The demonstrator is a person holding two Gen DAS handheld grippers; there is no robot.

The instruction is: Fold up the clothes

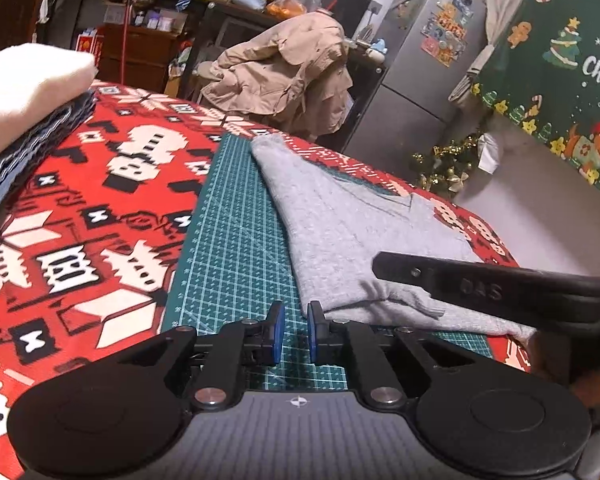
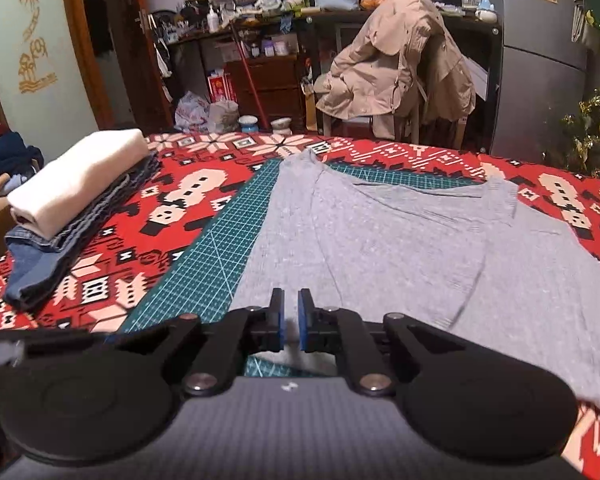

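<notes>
A grey shirt (image 1: 340,232) (image 2: 380,240) lies spread flat on a green cutting mat (image 1: 228,240) (image 2: 220,256), its far sleeve folded inward. My left gripper (image 1: 296,330) hovers low over the mat at the shirt's near left corner. Its blue pads stand slightly apart with only mat showing between them. My right gripper (image 2: 290,320) is at the shirt's near hem, pads nearly together. In the left wrist view one of its black fingers (image 1: 460,280) lies across the shirt, and the cloth puckers at its tip.
A folded stack, white cloth on denim (image 1: 20,92) (image 2: 80,192), sits at the left on the red patterned tablecloth (image 1: 80,200) (image 2: 188,200). Beyond the table stand a chair draped with a beige coat (image 1: 284,80) (image 2: 396,68) and a grey fridge (image 1: 420,60).
</notes>
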